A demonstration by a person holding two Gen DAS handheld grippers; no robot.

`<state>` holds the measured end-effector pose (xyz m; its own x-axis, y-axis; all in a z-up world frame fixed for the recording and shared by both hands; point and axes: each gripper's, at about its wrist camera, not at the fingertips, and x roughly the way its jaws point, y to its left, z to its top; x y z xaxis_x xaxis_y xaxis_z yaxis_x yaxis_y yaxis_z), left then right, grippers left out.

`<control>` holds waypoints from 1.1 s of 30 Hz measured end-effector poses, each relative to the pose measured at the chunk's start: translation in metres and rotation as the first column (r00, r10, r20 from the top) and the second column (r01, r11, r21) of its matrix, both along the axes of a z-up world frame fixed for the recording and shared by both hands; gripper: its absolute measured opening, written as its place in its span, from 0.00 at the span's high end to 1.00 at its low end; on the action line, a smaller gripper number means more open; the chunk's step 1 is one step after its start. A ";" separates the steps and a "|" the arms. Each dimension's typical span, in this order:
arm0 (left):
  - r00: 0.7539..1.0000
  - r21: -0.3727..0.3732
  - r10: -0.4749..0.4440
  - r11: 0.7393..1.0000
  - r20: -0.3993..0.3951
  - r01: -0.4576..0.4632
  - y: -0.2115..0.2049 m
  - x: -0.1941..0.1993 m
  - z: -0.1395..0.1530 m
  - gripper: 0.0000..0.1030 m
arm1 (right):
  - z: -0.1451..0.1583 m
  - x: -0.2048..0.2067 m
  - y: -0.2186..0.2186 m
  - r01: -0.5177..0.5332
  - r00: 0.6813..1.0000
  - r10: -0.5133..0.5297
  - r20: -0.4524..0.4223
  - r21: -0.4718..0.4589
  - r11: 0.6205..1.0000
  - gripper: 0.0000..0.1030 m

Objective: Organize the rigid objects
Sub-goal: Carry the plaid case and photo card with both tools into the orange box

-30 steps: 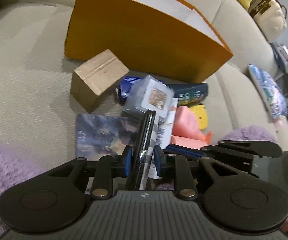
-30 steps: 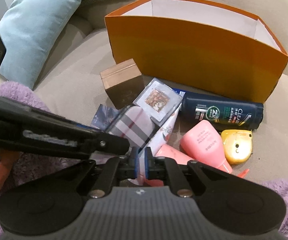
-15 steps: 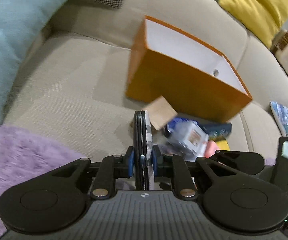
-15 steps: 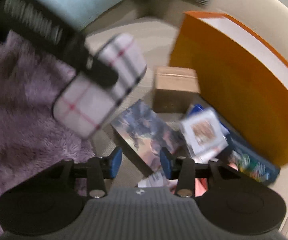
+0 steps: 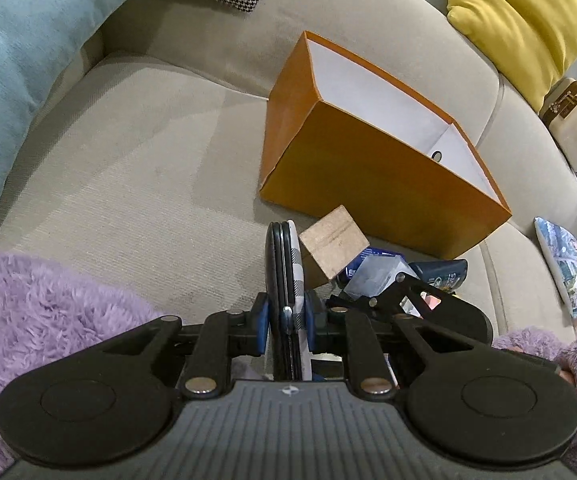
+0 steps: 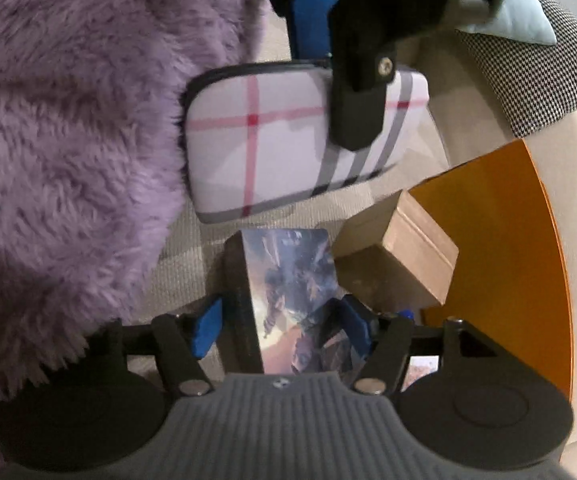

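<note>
My left gripper (image 5: 286, 314) is shut on a flat plaid case (image 5: 293, 280), held on edge above the sofa seat; the case shows broadside in the right wrist view (image 6: 284, 136). My right gripper (image 6: 282, 326) is open, its blue pads on either side of a picture-printed flat box (image 6: 288, 292) lying on the seat, not clamped. An open orange box (image 5: 372, 160) with a white inside stands behind. A small cardboard box (image 5: 334, 242) sits in front of it, also in the right wrist view (image 6: 404, 264).
A clear cube (image 5: 376, 278) and a dark shampoo bottle (image 5: 444, 274) lie by the orange box. A purple fleece sleeve (image 6: 60, 140) fills the left of the right view. Blue cushion (image 5: 20, 40), yellow cushion (image 5: 520, 20) and a cream bag (image 5: 576, 128) line the sofa back.
My left gripper has lifted the plaid case off the pile and backed away to the left. My right gripper has opened and dropped around the picture box.
</note>
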<state>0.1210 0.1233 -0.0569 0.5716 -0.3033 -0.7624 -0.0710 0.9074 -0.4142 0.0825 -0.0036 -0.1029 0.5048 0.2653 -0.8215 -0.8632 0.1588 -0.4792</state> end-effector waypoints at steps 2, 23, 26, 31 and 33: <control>1.000 -0.004 0.003 1.000 -0.003 -0.003 0.000 0.001 -0.001 0.81 | 0.005 0.002 0.003 0.023 1.000 -0.023 -0.004 0.018 1.000 0.42; 1.000 0.001 0.018 1.000 -0.008 -0.018 0.000 0.000 0.000 0.81 | 0.071 0.093 -0.036 0.600 0.741 -0.438 -0.508 0.210 0.772 0.77; 1.000 0.009 0.013 1.000 0.013 -0.013 -0.002 -0.004 0.009 0.81 | 0.083 0.091 -0.051 0.648 0.713 -0.446 -0.541 0.268 0.713 0.78; 0.997 -0.042 -0.001 0.999 0.084 0.005 0.003 0.001 0.050 0.81 | 0.131 0.090 -0.076 0.683 0.707 -0.426 -0.564 0.388 0.619 0.78; 0.992 -0.044 -0.021 0.999 0.121 0.027 0.003 0.013 0.072 0.81 | 0.150 0.099 -0.088 0.695 0.706 -0.426 -0.566 0.437 0.571 0.78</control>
